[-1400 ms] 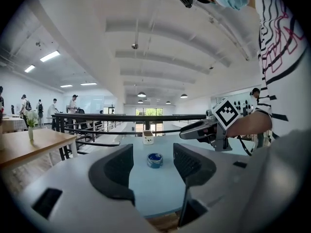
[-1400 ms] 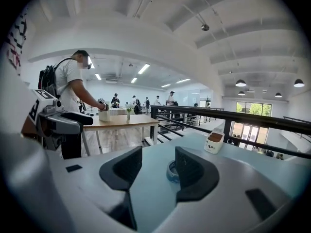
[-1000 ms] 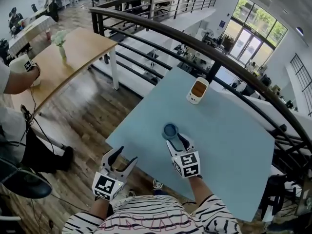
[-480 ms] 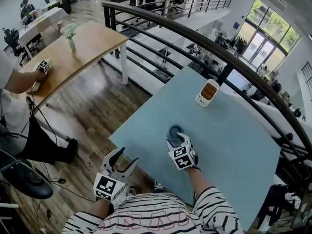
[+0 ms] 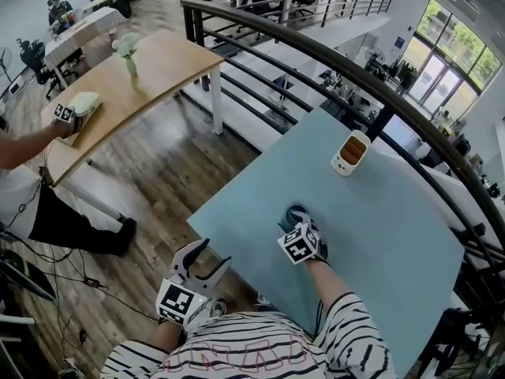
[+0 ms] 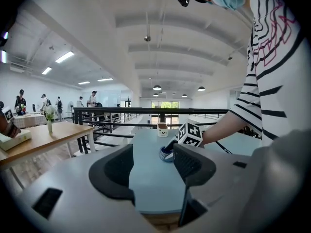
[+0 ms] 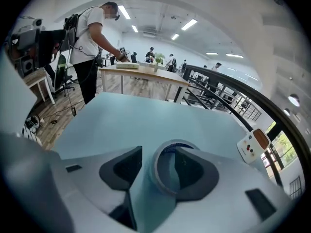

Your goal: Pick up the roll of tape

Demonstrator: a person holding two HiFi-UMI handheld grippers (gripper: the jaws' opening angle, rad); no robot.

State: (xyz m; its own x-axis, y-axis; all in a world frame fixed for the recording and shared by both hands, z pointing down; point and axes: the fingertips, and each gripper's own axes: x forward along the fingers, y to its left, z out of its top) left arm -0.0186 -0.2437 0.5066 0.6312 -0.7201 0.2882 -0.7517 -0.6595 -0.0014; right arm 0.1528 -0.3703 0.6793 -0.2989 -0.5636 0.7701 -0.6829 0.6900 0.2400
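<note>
Right gripper point(image 7: 159, 155), unclenched, straddles the wall of the roll of tape point(image 7: 156, 171): squeeze squarely, then lift straight; left gripper point(image 5: 211, 255) idles agape at its 7 o'clock

Lighting: bright, even daylight from windows point(image 5: 451, 34); ceiling strips point(image 7: 189, 24) lit. Shadows: soft. Distortion: strong fisheye bending; dark vignette in gripper views. Near foreground slightly blurred.

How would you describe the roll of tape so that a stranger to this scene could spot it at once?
Find the pale blue table by the black railing, then the right gripper near the person's edge. The roll of tape is the bluish ring there, one jaw in its hole; its only neighbour is a boxy white and orange device.
</note>
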